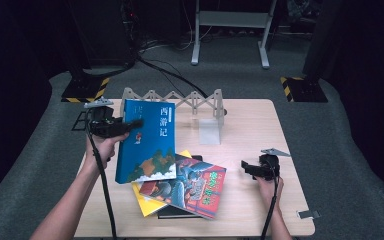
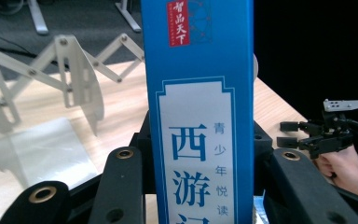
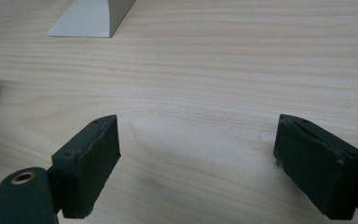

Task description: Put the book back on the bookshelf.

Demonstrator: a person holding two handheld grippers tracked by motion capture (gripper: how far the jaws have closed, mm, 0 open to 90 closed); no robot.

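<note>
Book-shelving looks to be the work in hand: the left gripper (image 1: 130,125) has a blue book (image 1: 147,142) lifted off the pile and tilted up near the white rack (image 1: 180,100) at the back of the tabletop (image 1: 260,135). To do this step well, the person should probably bring the book fully upright, line its spine up with a gap between the rack's dividers, and lower it in squarely, without letting the bottom corner drag across the red book (image 1: 187,186) and yellow book (image 1: 147,202) lying below. A firm hold near the spine would help, since a tall book gripped at one edge tends to swing.

In the left gripper view, the blue book (image 2: 198,116) stands between the fingers (image 2: 121,182), which are clamped on it at both sides. The rack (image 2: 70,70) shows just behind to the left.

The right gripper (image 1: 250,169) rests low over bare tabletop, well apart from the pile. Its fingers (image 3: 91,165) stand wide apart with only wood grain between them, holding nothing. It could steady the rack if needed.
</note>
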